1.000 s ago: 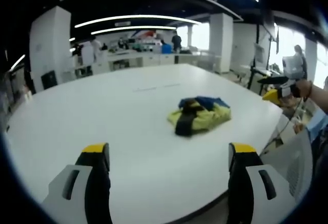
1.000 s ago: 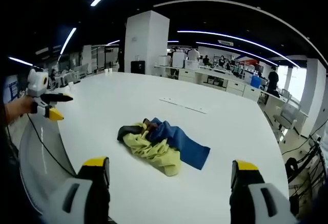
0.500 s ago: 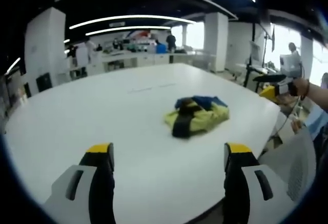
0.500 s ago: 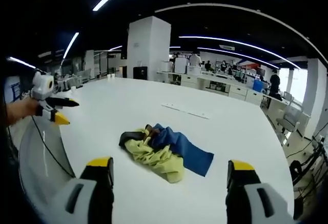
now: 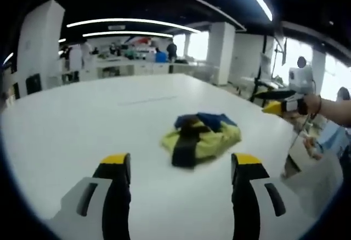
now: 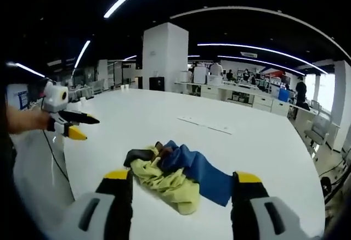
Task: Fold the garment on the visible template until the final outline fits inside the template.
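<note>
A crumpled garment (image 5: 198, 138) in yellow, blue and black lies in a heap on the white table (image 5: 82, 119). My left gripper (image 5: 181, 166) is open, its yellow-tipped jaws just short of the heap. In the right gripper view the same garment (image 6: 176, 175) shows its blue part spread to the right and yellow part in front. My right gripper (image 6: 181, 180) is open, jaws either side of the heap's near edge, nothing held. The right gripper (image 5: 279, 104) enters the left gripper view from the right, and the left gripper (image 6: 70, 123) appears at left in the right gripper view. Faint template lines (image 6: 207, 124) lie farther back on the table.
The table's rounded edge (image 6: 38, 168) runs close on my side. A white pillar (image 6: 163, 56) and desks with people (image 5: 131, 64) stand far behind. A person's hand (image 5: 329, 108) holds the other gripper. Bare tabletop surrounds the heap.
Both views have closed in on the garment, which looks bigger and nearer the jaws. The other gripper in each view has moved inward over the table. The garment lies as before.
</note>
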